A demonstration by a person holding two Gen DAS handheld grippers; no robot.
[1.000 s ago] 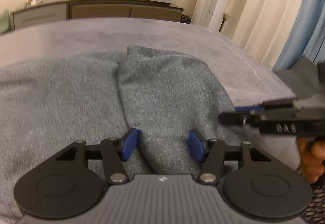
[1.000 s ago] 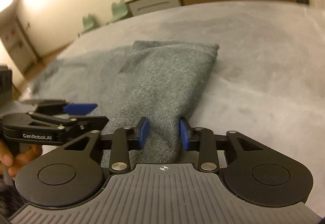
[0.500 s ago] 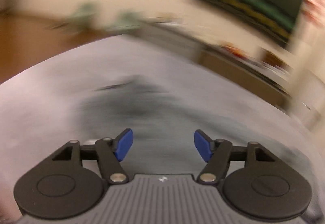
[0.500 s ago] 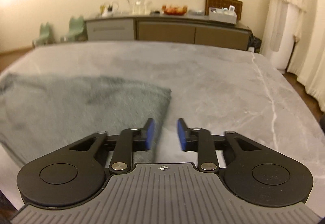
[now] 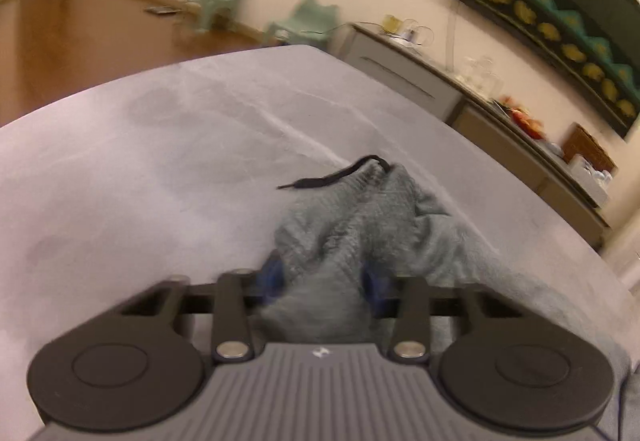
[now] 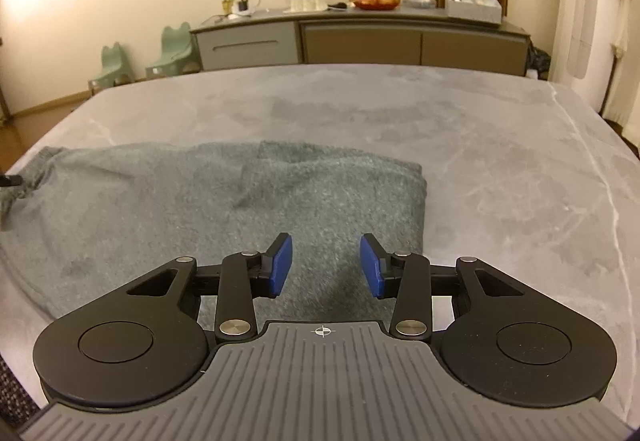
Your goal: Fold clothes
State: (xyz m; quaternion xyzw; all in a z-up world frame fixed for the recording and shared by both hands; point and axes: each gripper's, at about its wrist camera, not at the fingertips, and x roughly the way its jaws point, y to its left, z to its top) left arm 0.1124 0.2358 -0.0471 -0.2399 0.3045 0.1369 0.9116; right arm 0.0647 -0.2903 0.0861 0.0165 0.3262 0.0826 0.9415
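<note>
Grey knit garment [image 6: 224, 201] lies on the grey stone-patterned counter [image 6: 460, 145], partly folded, as a two-handed fold goes on. In the right wrist view it spreads flat with its long axis running left to right across the near half of the counter: the right end shows a doubled, squared-off edge, while the left end, gathered at a waistband with a black drawstring [image 5: 336, 174], reaches the counter's left edge.

The left tool [image 5: 326, 279] has a bunch of that gathered end between its blue pads and appears closed on the cloth, though blur and fabric hide most of the pads. Beyond it, the drawstring trails out onto bare counter, pointing far and to the left. The right tool [image 6: 326, 265] is open, pads apart, poised over the garment's near right part and holding nothing.

By the look of it, one fold is done at the right end; the waistband end is yet to be brought over and laid flat, and the final squaring remains.
</note>
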